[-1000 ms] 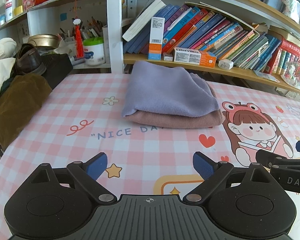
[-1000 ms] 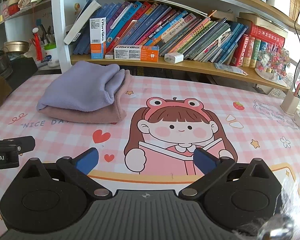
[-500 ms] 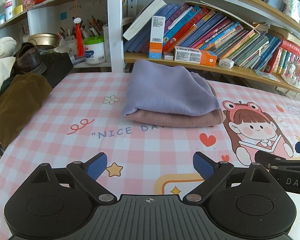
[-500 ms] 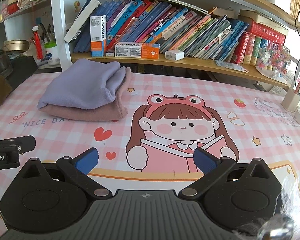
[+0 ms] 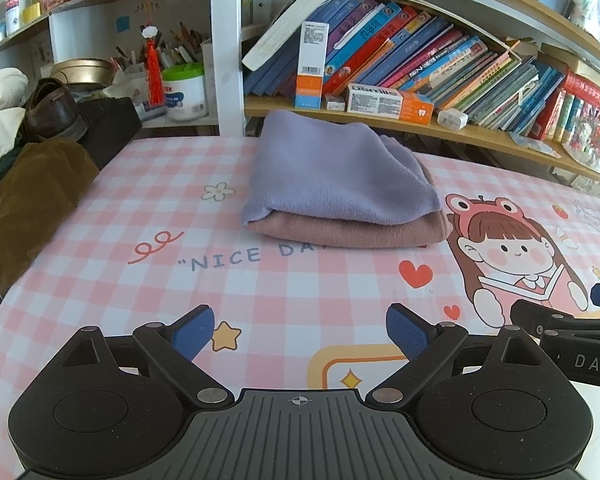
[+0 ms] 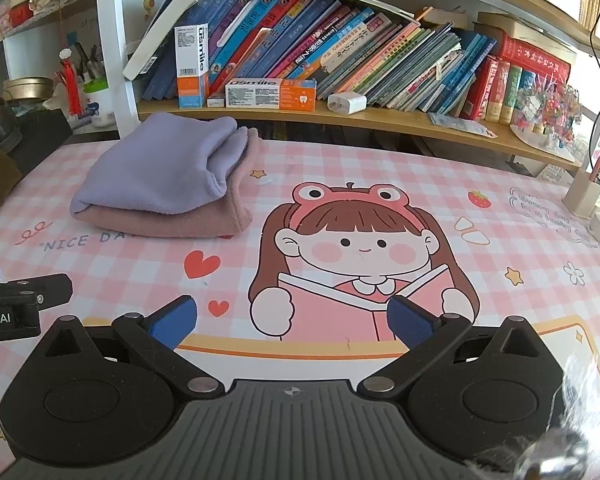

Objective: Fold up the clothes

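A folded lilac cloth (image 5: 336, 172) (image 6: 160, 168) lies on top of a folded dusty-pink cloth (image 5: 352, 230) (image 6: 172, 222) near the back of the pink checked table (image 5: 260, 292) (image 6: 480, 200). My left gripper (image 5: 300, 334) is open near the table's front edge, well short of the stack, with nothing between its blue pads. My right gripper (image 6: 292, 322) is open too, over the cartoon girl print, to the right of the stack. Each gripper's side shows at the edge of the other's view.
A bookshelf (image 6: 380, 120) full of books and boxes runs behind the table. A brown garment (image 5: 32, 196), a shoe (image 5: 52, 110) and a black box (image 5: 112, 120) sit at the left edge. A pen pot (image 6: 584, 196) stands at the far right.
Both views have shifted slightly; the stack sits a little lower and nearer than a second ago. Both grippers stay open and the cloths have not moved.
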{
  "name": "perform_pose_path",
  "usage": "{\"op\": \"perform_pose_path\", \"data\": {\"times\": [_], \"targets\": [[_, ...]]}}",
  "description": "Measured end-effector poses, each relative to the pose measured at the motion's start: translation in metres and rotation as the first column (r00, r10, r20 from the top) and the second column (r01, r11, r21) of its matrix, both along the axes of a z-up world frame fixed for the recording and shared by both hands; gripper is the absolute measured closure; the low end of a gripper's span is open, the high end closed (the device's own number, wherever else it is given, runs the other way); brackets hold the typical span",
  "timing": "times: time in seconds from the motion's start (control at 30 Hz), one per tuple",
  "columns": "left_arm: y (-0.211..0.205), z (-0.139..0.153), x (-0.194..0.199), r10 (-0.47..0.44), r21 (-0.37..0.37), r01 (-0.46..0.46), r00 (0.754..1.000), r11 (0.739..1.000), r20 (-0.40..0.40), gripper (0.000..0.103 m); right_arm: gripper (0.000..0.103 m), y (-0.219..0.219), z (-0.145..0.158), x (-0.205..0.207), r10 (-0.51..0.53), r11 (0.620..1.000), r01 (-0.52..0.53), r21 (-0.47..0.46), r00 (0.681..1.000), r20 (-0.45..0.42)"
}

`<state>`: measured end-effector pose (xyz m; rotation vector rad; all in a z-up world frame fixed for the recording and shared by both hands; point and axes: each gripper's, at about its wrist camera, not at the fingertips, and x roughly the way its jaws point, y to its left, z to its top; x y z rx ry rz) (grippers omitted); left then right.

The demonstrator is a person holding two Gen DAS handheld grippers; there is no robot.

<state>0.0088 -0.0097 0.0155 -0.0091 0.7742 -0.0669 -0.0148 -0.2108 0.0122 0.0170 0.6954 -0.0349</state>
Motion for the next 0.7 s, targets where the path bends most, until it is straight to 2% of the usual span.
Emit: {"op": "perform_pose_path", "data": {"times": [0.27,0.7], "targets": [[0.0012,-0.0054,0.0035,0.011,-0.003,-0.011,1.0,1.0,-0.022,0.008,0.001,0.0004,-0.0023,0.0033,-0.004,1.0,0.004,-0.001,1.0,-0.014],[-0.0003,-0.0033,0.0047,0.01,-0.01,-0.01,1.0,1.0,-0.015,0.008,0.001,0.0009,-0.002,0.0057,0.001,1.0,-0.001,-0.006,1.0,-0.015]]}}
